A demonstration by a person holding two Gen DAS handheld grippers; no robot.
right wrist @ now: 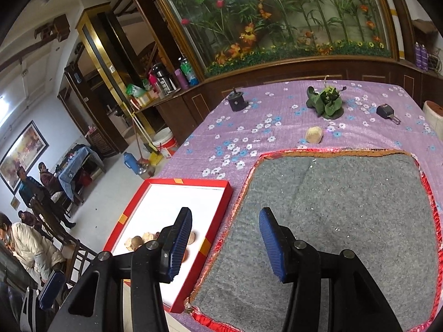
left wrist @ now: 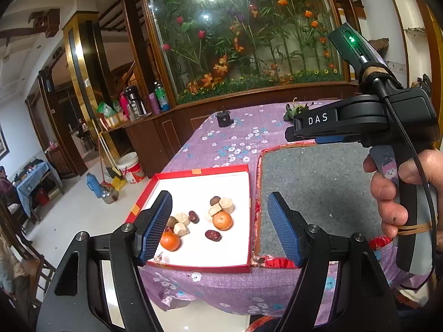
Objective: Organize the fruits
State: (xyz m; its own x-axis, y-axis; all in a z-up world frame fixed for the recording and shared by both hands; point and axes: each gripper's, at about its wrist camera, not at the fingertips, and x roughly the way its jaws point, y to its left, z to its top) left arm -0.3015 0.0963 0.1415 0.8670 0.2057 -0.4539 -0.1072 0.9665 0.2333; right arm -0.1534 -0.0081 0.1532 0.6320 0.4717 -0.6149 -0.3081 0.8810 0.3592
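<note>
A red-rimmed white tray (left wrist: 243, 182) lies on the purple cloth. In it lie two tangerines (left wrist: 222, 220) (left wrist: 169, 240), dark red dates (left wrist: 212, 235), tan cut pieces (left wrist: 224, 204) and brown round fruits (left wrist: 214, 200). My left gripper (left wrist: 218, 229) is open and empty, hovering above the tray's near side. My right gripper (right wrist: 224, 249) is open and empty above the near left corner of the grey mat (right wrist: 346, 207); its body also shows in the left wrist view (left wrist: 360, 121). The tray (right wrist: 218, 202) sits left of it. A tan piece (right wrist: 314, 134) lies alone on the cloth beyond the mat.
A leafy green vegetable (right wrist: 326, 102), a black cylinder (right wrist: 237, 101) and a small black tool (right wrist: 386, 110) sit at the table's far side. The table's left edge drops to the floor with a bucket (right wrist: 164, 141). People stand at the far left (right wrist: 30, 188).
</note>
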